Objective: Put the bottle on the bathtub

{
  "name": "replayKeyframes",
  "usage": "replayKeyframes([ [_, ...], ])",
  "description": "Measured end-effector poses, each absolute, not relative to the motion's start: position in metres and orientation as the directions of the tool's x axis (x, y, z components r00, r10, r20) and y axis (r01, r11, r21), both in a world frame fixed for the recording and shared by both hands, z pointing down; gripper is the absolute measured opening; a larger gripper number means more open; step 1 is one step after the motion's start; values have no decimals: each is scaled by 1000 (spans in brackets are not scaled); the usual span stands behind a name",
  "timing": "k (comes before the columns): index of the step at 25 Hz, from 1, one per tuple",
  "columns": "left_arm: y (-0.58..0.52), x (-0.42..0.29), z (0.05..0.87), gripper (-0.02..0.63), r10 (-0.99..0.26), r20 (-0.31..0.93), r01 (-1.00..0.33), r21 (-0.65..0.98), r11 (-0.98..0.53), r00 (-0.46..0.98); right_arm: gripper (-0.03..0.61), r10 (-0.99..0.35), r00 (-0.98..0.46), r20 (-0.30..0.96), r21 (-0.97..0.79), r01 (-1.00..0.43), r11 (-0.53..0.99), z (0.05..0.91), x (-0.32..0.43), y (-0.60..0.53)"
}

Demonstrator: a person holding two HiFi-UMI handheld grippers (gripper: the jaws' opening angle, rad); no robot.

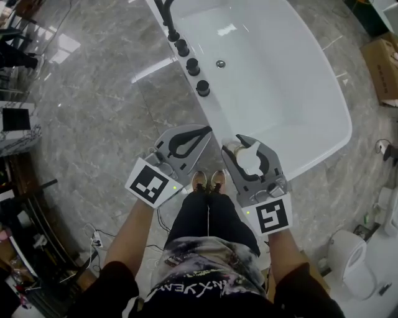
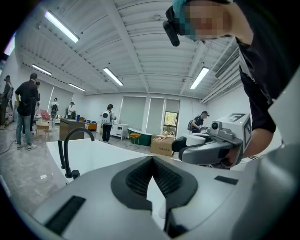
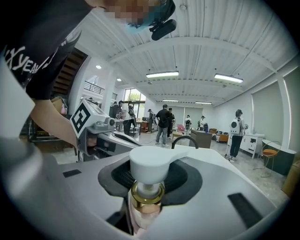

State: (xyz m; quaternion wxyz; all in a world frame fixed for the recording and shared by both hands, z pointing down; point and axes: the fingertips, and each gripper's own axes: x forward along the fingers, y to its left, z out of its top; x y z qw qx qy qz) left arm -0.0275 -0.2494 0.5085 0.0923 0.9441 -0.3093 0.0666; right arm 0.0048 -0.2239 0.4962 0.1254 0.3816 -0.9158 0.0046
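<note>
Right gripper (image 1: 247,152) holds bottle (image 3: 147,192) upright, spout aimed toward the bathtub (image 1: 280,87).

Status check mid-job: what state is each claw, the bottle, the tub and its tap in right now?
Left claw: shut, empty.
Right claw: shut on the bottle.
Bottle: upright, gripped just under its pump head, not yet on the tub.
Bathtub: empty, no water seen.
Tap: not running.

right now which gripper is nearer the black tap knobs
Left. The left gripper is just short of the knobs; the right gripper, holding the bottle, is further off to the side.
</note>
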Motion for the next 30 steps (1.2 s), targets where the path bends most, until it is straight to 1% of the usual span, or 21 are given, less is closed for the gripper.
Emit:
replayKeyframes([
  [12,-252,-22,558,11,-574,206,-605,154,-781,793,133,-690,-689,223,60,-696,715,556,10,-234],
  [30,-248,-17,576,11,-572,219,-608,163,-777,790,133,-695,-682,229,50,-704,708,592,18,-233],
])
